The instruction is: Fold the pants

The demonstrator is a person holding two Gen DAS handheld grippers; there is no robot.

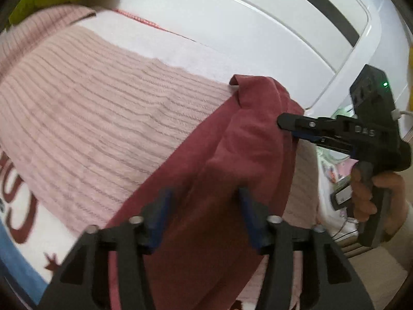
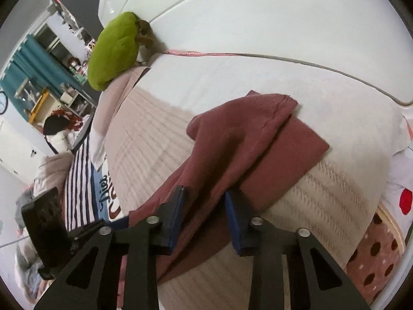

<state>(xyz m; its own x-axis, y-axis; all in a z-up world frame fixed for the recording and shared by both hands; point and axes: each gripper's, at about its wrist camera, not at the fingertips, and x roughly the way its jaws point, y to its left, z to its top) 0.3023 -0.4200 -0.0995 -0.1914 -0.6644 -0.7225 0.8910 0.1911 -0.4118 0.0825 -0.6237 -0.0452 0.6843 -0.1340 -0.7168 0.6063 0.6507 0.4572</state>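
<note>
The pants (image 2: 247, 139), dark red, lie on the pink ribbed blanket (image 1: 85, 108) that covers the bed, already doubled over at the far end, where one layer sits on another and a folded corner reaches out to the right in the right wrist view. Their long axis runs from that far folded end back toward the person, passing under both tools, so the cloth stretches away from the tools rather than across them.

The right tool (image 2: 204, 217) stands right over the near run of the pants with its jaws partly apart; red cloth shows in the gap between the blue pads (image 2: 178, 214), but neither pad seems to press on it, so I read it as released. In the left wrist view the same tool comes in from the right, its tip touching or just over the raised fold near the far end.

The left tool (image 1: 204, 219) hovers over the near part of the pants, jaws also partly apart, nothing pinched. It is blurred, so contact is hard to judge.

The right hand looks nearer the folded end.
</note>
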